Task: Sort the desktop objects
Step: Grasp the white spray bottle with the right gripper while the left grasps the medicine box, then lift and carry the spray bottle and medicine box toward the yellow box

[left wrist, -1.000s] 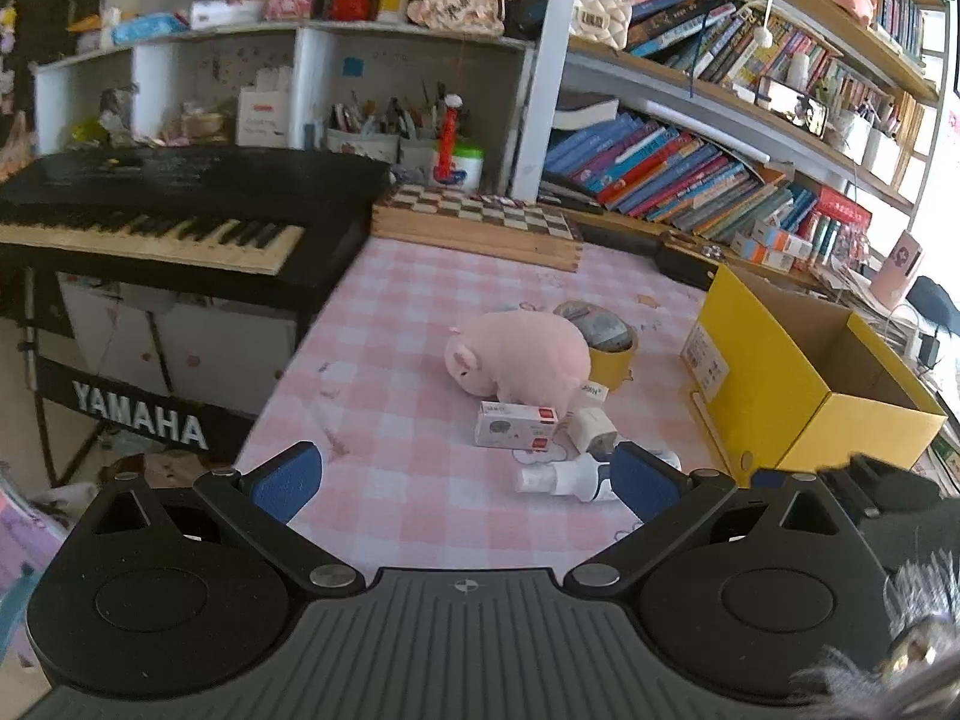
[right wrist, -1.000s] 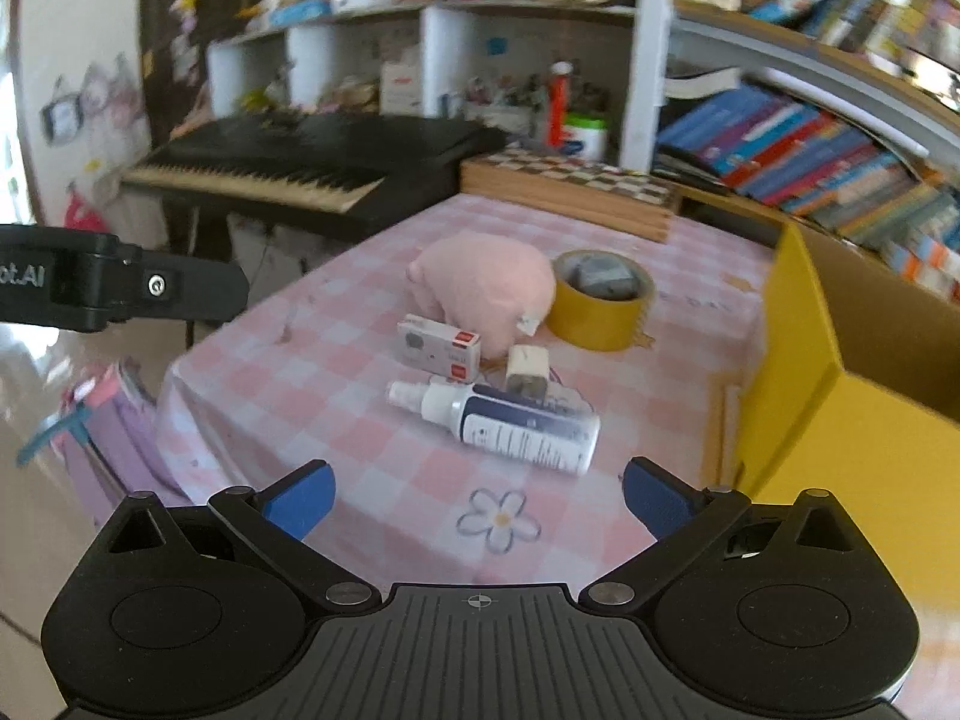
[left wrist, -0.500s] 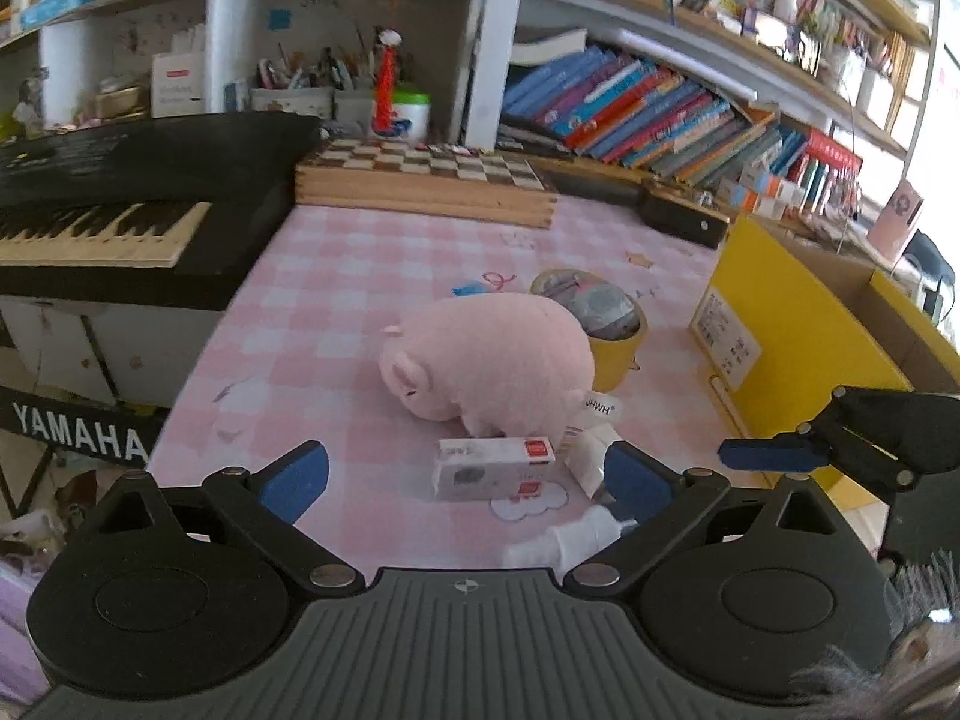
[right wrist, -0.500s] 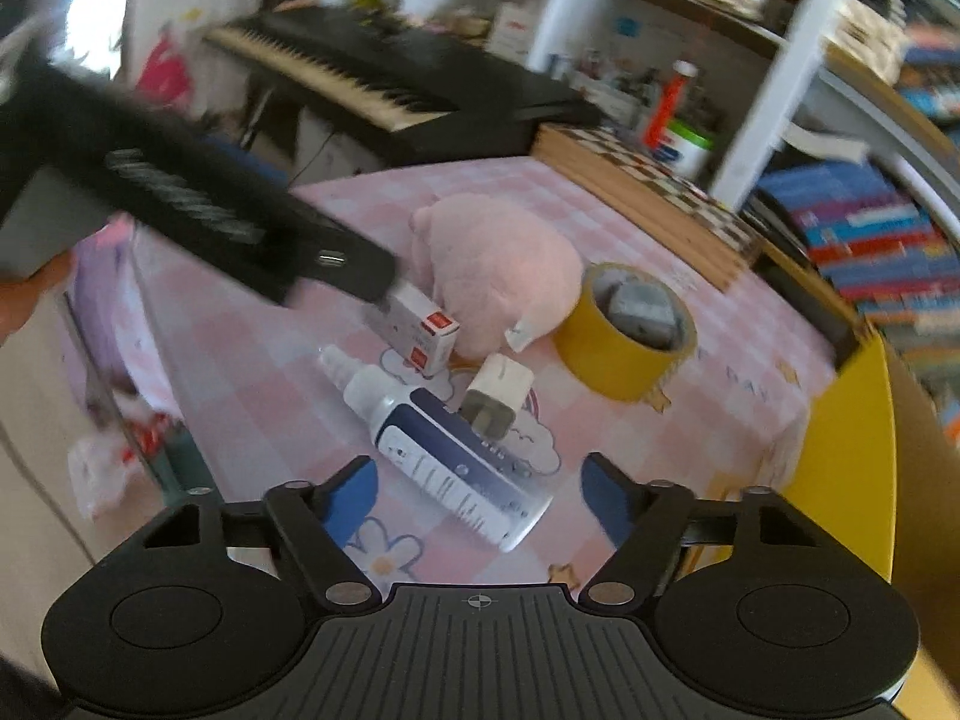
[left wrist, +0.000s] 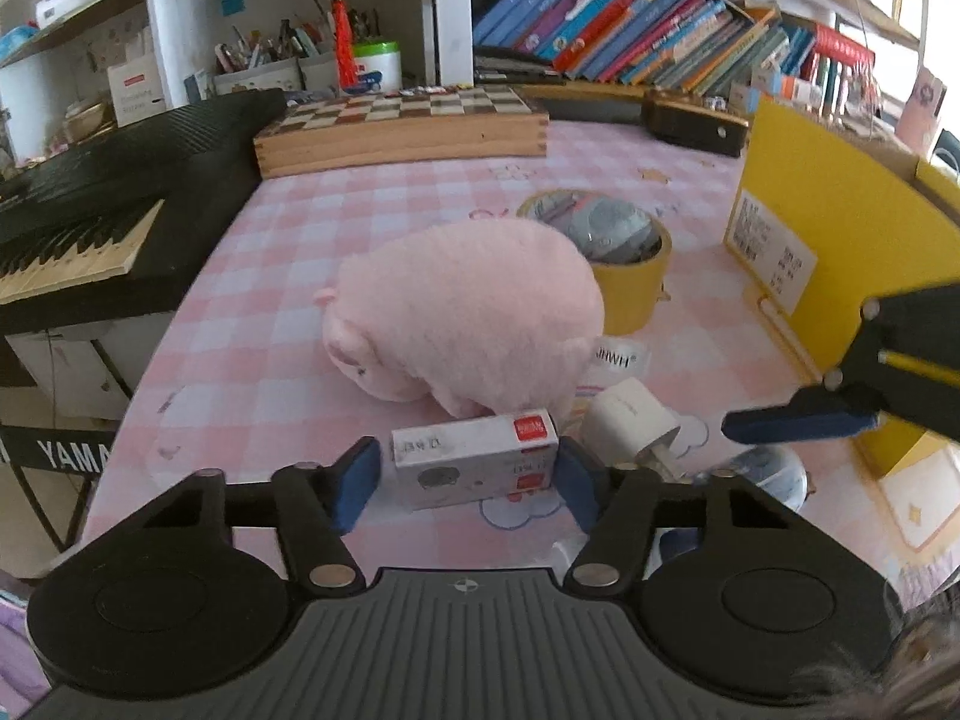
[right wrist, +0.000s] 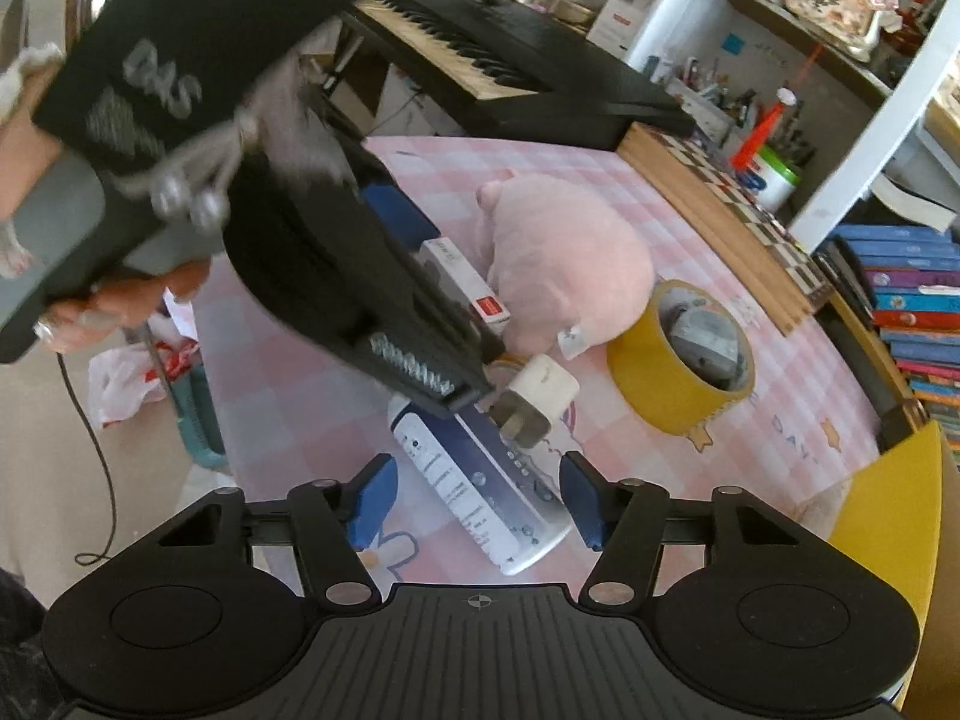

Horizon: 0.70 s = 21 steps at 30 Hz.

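Left gripper closing around small white box on the pink checked tablecloth, pads not visibly pressing. Right gripper closing astride spray bottle, right pad close. Only right view shows bottle's label, unreadable. Left view: "YAMA" on keyboard stand.

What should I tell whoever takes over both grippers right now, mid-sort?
Left gripper: jaws closing around the small white-and-red carton; pads not clearly pressing yet.
Right gripper: jaws closing around the lying white-and-navy spray bottle; no firm grip visible.
On the pink checked tablecloth: pink plush pig, yellow tape roll, white plug adapter.
Yellow cardboard box stands to the right.
Done: no item visibly sorted.
Left: grip, lift, sort everything.
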Motion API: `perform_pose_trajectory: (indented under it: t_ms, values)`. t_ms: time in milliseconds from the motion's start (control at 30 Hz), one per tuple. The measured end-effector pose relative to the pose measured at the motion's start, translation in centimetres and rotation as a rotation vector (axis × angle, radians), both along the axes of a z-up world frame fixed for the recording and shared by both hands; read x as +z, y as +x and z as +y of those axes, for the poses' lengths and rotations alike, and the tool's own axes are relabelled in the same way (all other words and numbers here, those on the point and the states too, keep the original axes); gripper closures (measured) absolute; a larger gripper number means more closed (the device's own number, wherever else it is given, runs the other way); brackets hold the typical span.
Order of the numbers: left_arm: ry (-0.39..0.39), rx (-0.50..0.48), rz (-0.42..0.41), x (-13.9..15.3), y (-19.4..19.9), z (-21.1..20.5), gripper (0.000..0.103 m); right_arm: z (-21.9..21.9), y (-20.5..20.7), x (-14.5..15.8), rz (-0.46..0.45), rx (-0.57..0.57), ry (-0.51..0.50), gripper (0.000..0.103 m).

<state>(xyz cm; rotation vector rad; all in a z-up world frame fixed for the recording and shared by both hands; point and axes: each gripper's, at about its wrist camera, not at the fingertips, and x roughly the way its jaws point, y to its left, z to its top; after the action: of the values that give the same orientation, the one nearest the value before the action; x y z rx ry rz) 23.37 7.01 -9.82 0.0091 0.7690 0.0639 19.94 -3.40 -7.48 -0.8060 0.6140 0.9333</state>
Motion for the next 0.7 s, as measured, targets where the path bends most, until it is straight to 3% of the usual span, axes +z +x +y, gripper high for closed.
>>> perform_pose_trajectory:
  t_ms: [200,333,467,700]
  values:
    - [-0.021,-0.005,-0.044,0.5,-1.4,0.6,0.051,0.0,1.8,0.3,0.115,-0.014,0.013,0.045]
    - [-0.064,0.038,-0.094,1.9,-3.8,2.7,0.051,-0.9,3.1,0.8,0.249,-0.107,0.042,0.064]
    - [-0.117,0.075,-0.121,3.0,-5.7,4.5,0.051,-2.1,3.9,0.7,0.425,-0.210,0.107,0.071]
    - [-0.150,0.050,-0.122,3.6,-6.7,4.6,0.051,-1.1,3.8,0.5,0.395,-0.199,0.105,0.070]
